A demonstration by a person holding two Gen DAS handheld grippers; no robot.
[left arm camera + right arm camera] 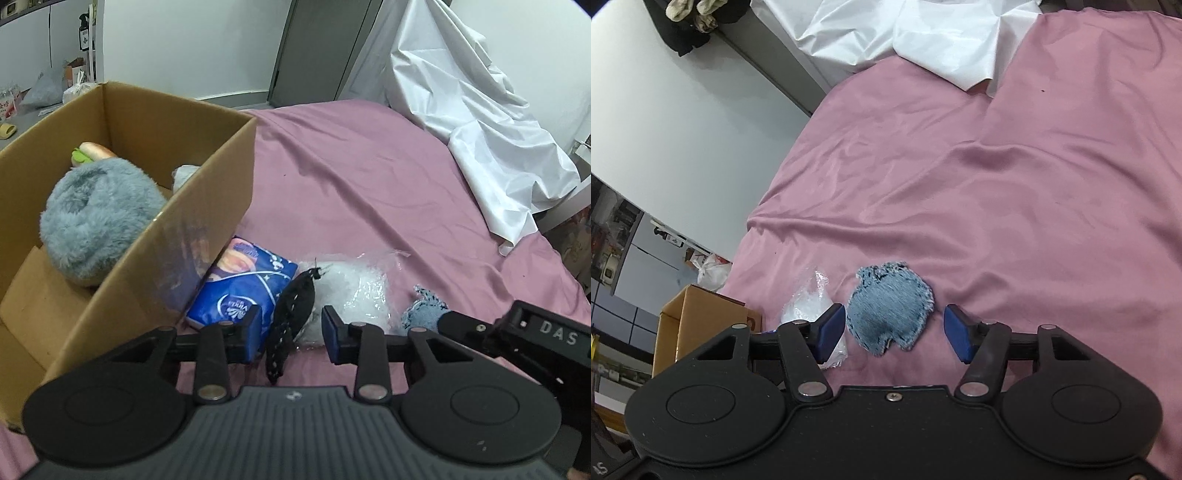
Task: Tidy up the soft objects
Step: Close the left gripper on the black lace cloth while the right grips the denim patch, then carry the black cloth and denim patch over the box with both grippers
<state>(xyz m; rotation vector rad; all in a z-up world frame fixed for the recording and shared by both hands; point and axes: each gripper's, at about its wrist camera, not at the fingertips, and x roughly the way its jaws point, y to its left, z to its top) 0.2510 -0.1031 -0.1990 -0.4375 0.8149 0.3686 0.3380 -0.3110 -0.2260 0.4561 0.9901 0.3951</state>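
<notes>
Pink-sheeted bed (369,192) carrying a cardboard box (122,266) with a fluffy grey plush (96,225) already inside. Just beside the box: blue tissue pack (240,291), clear bag of white stuffing (347,291), black pouch (291,317), then a little denim pad (890,314). Left gripper (291,332) spread open around the black pouch, right gripper (894,328) spread open either side of the denim pad, neither squeezing anything.

"DAS" on right tongs (546,334) body; tissue pack (243,291) print unreadable.
</notes>
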